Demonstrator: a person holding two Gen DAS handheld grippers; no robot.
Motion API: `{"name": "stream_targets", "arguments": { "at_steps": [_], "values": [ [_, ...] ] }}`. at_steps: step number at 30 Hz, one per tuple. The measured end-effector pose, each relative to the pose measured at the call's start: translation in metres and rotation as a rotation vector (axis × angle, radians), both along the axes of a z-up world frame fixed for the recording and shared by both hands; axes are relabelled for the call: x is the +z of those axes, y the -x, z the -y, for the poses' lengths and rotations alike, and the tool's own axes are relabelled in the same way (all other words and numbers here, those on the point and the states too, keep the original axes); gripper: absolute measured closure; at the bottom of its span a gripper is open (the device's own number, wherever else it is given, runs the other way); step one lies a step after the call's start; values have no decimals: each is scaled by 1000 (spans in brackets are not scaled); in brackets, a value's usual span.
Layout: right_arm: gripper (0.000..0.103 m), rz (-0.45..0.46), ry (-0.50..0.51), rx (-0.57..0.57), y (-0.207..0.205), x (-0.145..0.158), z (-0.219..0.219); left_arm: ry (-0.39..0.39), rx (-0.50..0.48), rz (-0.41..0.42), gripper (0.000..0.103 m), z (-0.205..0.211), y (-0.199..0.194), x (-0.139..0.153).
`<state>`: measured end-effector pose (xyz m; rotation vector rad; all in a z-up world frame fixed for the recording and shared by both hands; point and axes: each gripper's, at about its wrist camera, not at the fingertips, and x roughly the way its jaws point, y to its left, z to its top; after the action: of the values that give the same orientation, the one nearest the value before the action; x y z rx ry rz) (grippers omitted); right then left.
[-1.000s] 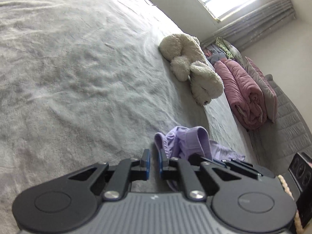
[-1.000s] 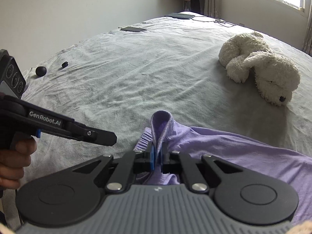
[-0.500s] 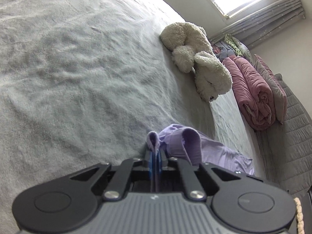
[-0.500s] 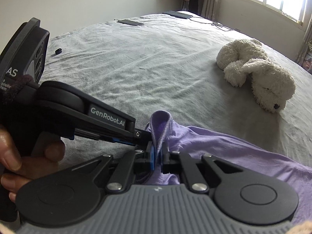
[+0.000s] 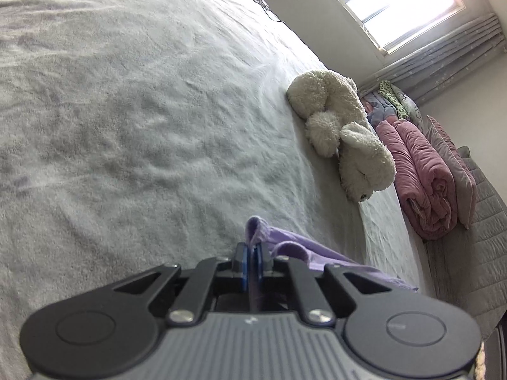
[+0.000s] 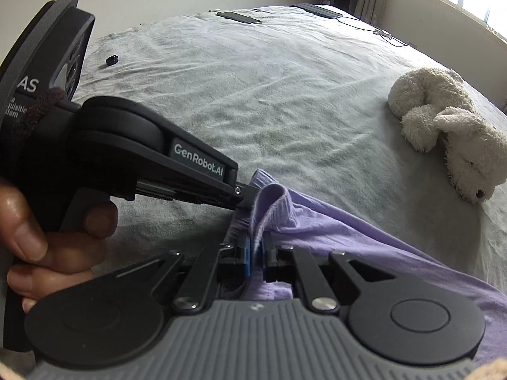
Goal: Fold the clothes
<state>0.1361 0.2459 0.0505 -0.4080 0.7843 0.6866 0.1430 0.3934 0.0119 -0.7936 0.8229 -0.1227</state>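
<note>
Step in hand: taking hold of the garment edge with both grippers before any fold is made. The shirt (image 6: 364, 240), lilac, lies crumpled at the near edge of the bed (image 6: 253, 95), trailing off to the right. The left gripper (image 5: 252, 261) is pressed together on a small raised tuck of the fabric. The right gripper (image 6: 255, 258) pinches a neighbouring tuck of the same edge; the two grips sit just beside each other, the left tool's tip touching the cloth from the left side in the right wrist view. A hand (image 6: 41, 237) holds the left tool.

Judgement: the next move calls for drawing the two grips apart to stretch the edge, then laying the shirt flat on the open bed beyond.

Surface: grey, plush, lightly wrinkled cover. A plush dog (image 5: 342, 136) lies far right. Rolled pink bedding (image 5: 421, 177) sits beyond the bed's right edge. A window (image 5: 402, 3) lights the far wall.
</note>
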Motion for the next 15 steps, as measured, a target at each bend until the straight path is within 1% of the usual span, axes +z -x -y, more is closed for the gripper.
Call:
{"name": "stream_targets", "arguments": {
  "at_steps": [2, 3, 6, 7, 8, 10, 13, 15],
  "values": [
    [91, 31, -12, -6, -1, -1, -1, 18, 13, -15, 96, -4, 0, -2],
    [87, 35, -23, -9, -1, -1, -1, 33, 24, -22, 96, -8, 1, -3],
    [85, 33, -67, -14, -3, -3, 1, 91, 67, -41, 94, -19, 4, -4],
    [80, 27, -89, -15, -2, -3, 3, 100, 76, -44, 94, -21, 5, -3],
    [66, 20, -112, -16, -2, -3, 4, 101, 82, -46, 94, -23, 7, -2],
    [52, 8, -171, -14, -2, -2, 9, 106, 78, -34, 94, -23, 9, 3],
    [51, 22, -212, -15, 1, 2, 11, 104, 53, 15, 92, -19, 12, 15],
    [51, 22, -208, -7, 2, 0, 9, 98, 25, 54, 87, -14, 12, 22]
  ]
}}
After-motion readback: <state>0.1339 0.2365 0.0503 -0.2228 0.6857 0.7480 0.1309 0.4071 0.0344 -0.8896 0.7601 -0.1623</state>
